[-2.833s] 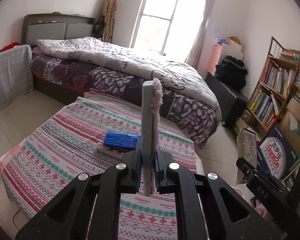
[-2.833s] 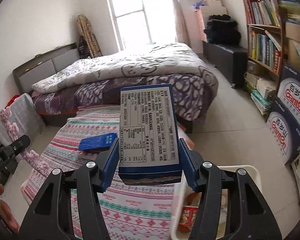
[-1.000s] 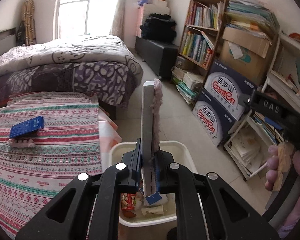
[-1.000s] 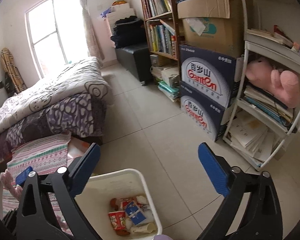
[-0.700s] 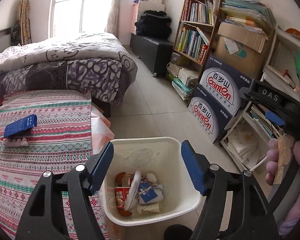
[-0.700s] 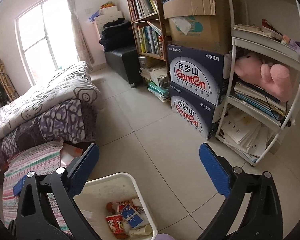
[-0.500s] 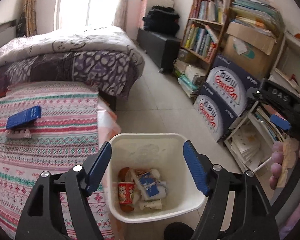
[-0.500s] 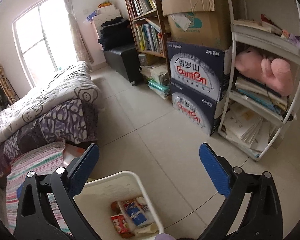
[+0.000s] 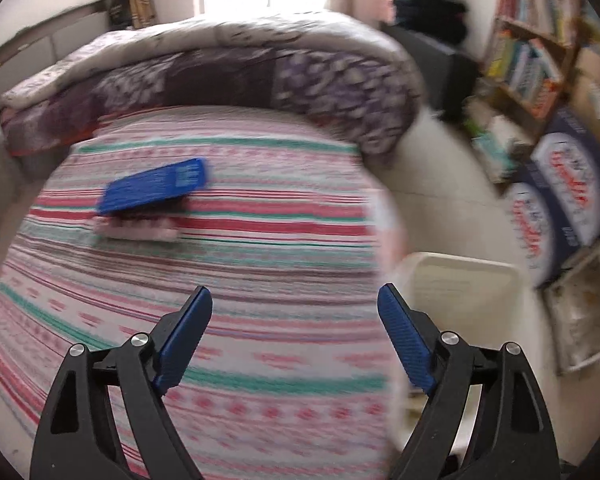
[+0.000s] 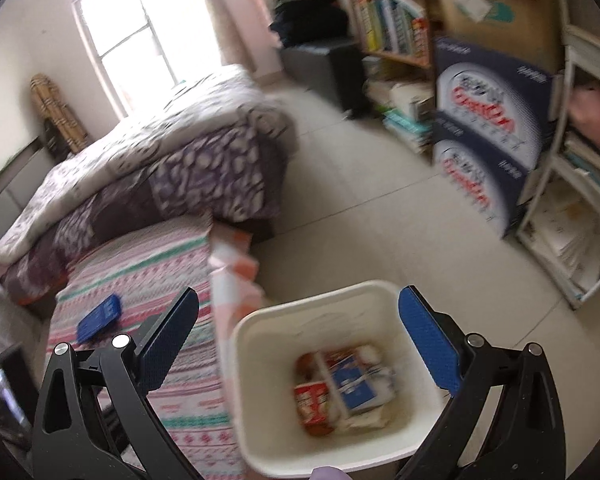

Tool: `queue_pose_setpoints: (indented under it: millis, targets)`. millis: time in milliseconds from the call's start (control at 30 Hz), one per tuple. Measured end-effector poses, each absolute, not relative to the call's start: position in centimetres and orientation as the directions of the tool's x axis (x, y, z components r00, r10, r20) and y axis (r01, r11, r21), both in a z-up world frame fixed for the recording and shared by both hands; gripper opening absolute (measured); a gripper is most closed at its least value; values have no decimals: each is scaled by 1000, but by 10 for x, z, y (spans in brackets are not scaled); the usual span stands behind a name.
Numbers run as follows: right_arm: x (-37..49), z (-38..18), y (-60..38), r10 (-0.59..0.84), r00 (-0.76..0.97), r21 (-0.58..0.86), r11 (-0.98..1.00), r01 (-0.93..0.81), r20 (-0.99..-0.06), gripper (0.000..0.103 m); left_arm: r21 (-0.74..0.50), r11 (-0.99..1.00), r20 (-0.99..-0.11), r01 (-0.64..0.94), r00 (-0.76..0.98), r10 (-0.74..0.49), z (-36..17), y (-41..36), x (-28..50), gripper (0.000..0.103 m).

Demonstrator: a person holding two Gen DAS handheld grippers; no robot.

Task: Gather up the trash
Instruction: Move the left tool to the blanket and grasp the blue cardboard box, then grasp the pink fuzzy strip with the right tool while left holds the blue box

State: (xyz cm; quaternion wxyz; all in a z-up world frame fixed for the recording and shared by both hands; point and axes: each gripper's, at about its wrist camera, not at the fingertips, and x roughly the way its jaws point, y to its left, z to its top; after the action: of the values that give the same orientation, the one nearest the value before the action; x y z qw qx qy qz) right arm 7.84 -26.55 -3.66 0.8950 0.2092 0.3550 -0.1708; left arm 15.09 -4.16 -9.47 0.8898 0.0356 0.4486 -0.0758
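A blue flat box (image 9: 154, 191) lies on a pink fuzzy piece (image 9: 138, 232) on the striped table cloth (image 9: 228, 280); it also shows in the right wrist view (image 10: 99, 317). My left gripper (image 9: 294, 340) is open and empty above the table, short of the box. A white bin (image 10: 260, 360) holds several pieces of trash, including a blue carton (image 10: 354, 386) and a red wrapper (image 10: 312, 400). My right gripper (image 10: 298, 344) is open and empty above the bin. The bin's rim shows at the table's right in the left wrist view (image 9: 460, 264). Both views are blurred.
A bed with a purple patterned quilt (image 9: 260, 64) stands behind the table. Bookshelves (image 10: 388, 20), stacked blue cartons (image 10: 488, 120) and a white rack (image 10: 572, 200) line the right wall. Tiled floor (image 10: 360, 208) lies between the bed and the shelves.
My left gripper has swung left from above the bin to above the striped table. Earlier it dropped the flat pink-edged piece into the bin. My right gripper has tilted down over the bin.
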Motion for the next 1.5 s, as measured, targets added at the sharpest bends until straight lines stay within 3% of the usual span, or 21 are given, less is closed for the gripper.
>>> queue_pose_setpoints:
  millis: [167,333,533,700,767,833,1033,1133,1500]
  targets:
    - [95,-44,-251,-59,676,312,855,414,-735,96,234,951,-800,201,596,71,-106,-9,202,83]
    - [114,-55,-236,-2,645,325,862,388,-764,96,463,809,-796,363,572,199,-134,1,259,87]
    - [135,-68,-220,23,612,316,871,375,-790,96,510,746,-815,428,518,261,-173,24,315,87]
    - [148,-80,-194,35,579,270,906,325,-815,96,386,839,-873,383,444,199,-177,72,352,87]
    - [151,-85,-184,41,564,251,920,301,-825,96,340,873,-890,350,421,178,-176,92,361,82]
    - [154,-90,-174,58,547,242,932,271,-835,96,299,898,-898,323,414,150,-174,108,361,63]
    - [158,-101,-142,53,529,169,970,173,-847,96,66,989,-894,130,448,1,-147,174,337,26]
    - [161,-103,-118,57,541,118,990,79,-839,96,-35,998,-865,44,499,-53,-130,209,307,20]
    - [239,-125,21,214,505,-7,916,-401,-836,92,-147,989,-833,26,536,-138,-99,281,194,20]
